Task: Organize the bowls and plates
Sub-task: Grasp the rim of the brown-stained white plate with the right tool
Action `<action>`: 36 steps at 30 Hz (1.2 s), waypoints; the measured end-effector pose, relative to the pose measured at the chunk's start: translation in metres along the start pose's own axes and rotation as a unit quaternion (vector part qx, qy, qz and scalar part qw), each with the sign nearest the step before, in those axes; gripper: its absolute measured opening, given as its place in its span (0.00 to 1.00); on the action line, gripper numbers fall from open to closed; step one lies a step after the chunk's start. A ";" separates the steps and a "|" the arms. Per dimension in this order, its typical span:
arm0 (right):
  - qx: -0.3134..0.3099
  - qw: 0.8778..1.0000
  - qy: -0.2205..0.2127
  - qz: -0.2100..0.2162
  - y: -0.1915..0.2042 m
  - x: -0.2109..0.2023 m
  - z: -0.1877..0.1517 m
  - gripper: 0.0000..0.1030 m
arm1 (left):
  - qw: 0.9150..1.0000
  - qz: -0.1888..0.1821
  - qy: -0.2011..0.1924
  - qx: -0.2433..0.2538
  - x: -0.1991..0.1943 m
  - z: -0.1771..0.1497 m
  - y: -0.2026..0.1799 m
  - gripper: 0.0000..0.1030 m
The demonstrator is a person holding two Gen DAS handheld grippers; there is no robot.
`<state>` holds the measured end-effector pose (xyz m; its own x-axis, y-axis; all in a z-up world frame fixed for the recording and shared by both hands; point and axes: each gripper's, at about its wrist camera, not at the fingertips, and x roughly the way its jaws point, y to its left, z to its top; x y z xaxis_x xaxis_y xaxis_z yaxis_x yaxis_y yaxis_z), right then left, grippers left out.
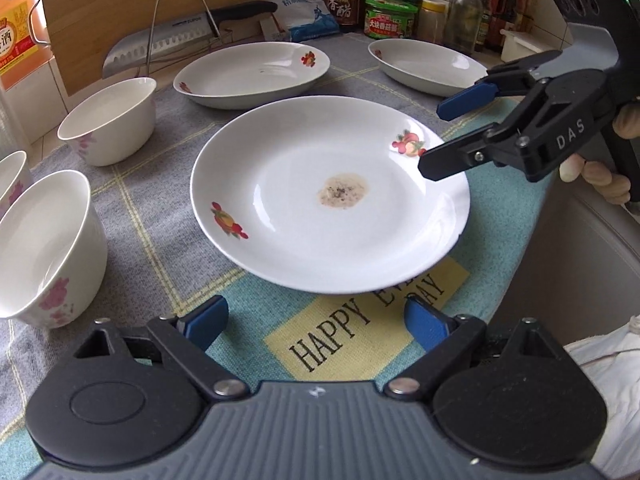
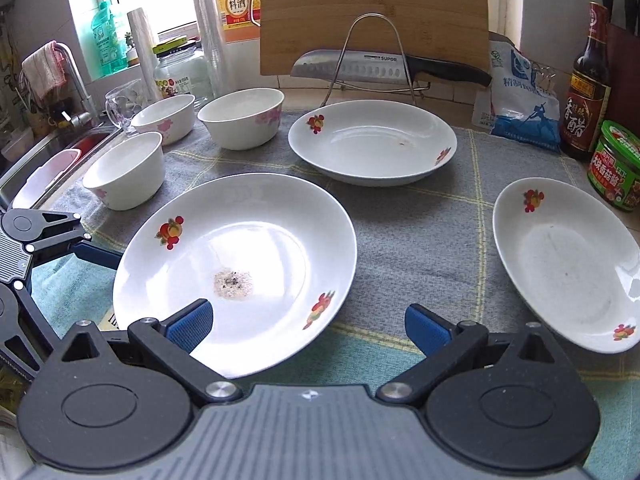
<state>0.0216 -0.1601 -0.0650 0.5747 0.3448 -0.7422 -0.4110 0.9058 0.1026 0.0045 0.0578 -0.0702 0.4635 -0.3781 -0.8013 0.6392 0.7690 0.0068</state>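
A white fruit-print plate [image 1: 328, 216] with a brown stain in its middle lies on the cloth in front of both grippers. My left gripper [image 1: 316, 322] stands open just short of its near rim, nothing between the pads. My right gripper [image 1: 448, 136] is open over the plate's right rim; in its own view the right gripper [image 2: 308, 328] hovers above the stained plate [image 2: 236, 240]. From the left gripper only one blue-padded finger [image 2: 98, 254] shows there. Two more plates [image 2: 372, 140] [image 2: 564, 268] and three pink-flowered bowls [image 2: 124, 168] [image 2: 164, 118] [image 2: 242, 122] stand around.
A knife [image 2: 384, 66] rests on a wire rack before a wooden cutting board [image 2: 372, 8]. Bottles, a green jar [image 2: 614, 168] and a salt bag [image 2: 524, 100] line the back right. A sink with a faucet [image 2: 76, 80] lies left. The counter edge [image 1: 560, 240] drops off on the right.
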 end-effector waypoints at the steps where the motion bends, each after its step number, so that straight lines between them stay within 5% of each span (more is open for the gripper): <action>1: -0.004 1.000 0.003 0.006 0.000 0.002 0.001 1.00 | 1.000 0.001 -0.004 0.001 0.001 0.000 0.000 0.92; 11: -0.015 0.994 0.044 0.094 -0.017 0.036 0.021 1.00 | 1.000 0.008 -0.029 -0.004 0.009 0.002 0.003 0.96; 26: -0.044 0.986 0.076 0.141 -0.017 0.062 0.042 0.95 | 0.998 -0.003 -0.052 0.029 0.009 0.004 0.003 0.93; 36: -0.001 0.980 0.093 0.175 -0.033 0.071 0.059 0.92 | 0.998 -0.009 -0.052 0.045 0.009 0.005 0.005 0.93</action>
<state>0.1176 -0.1511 -0.0823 0.2587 0.5829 -0.7702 -0.5620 0.7394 0.3708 0.0151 0.0558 -0.0745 0.5097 -0.4457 -0.7359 0.6979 0.7144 0.0508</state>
